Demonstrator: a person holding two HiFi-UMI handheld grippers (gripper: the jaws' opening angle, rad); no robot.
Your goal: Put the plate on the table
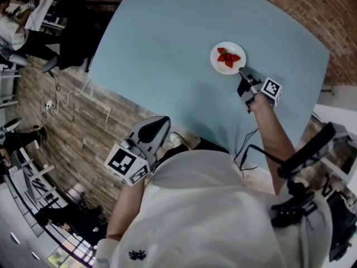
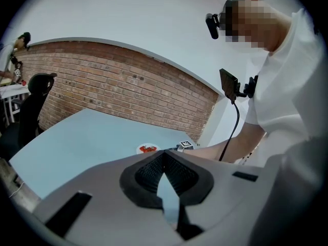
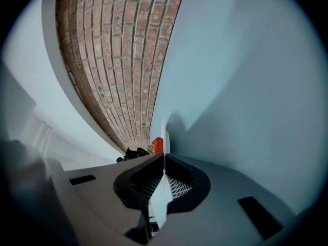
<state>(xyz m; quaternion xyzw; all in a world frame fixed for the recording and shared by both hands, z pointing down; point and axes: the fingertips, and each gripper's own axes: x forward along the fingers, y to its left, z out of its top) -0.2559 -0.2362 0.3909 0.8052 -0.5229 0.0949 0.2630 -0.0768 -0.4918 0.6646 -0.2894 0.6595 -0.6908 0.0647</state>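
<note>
A small white plate (image 1: 228,58) with red strawberries (image 1: 228,57) rests on the pale blue table (image 1: 167,54) at its far right. My right gripper (image 1: 244,71) is shut on the plate's near rim. In the right gripper view the thin plate (image 3: 164,137) edge runs between the closed jaws, with a strawberry (image 3: 157,145) just past them. My left gripper (image 1: 159,128) hangs off the table's near edge by my body, shut with nothing in it. From the left gripper (image 2: 163,160) view, the plate (image 2: 148,148) shows far off on the table.
A red brick wall (image 2: 118,94) runs behind the table. Left of the table lie a brick floor, a white cable (image 1: 67,100), dark chairs (image 1: 67,32) and another desk. Black cables hang at my right side.
</note>
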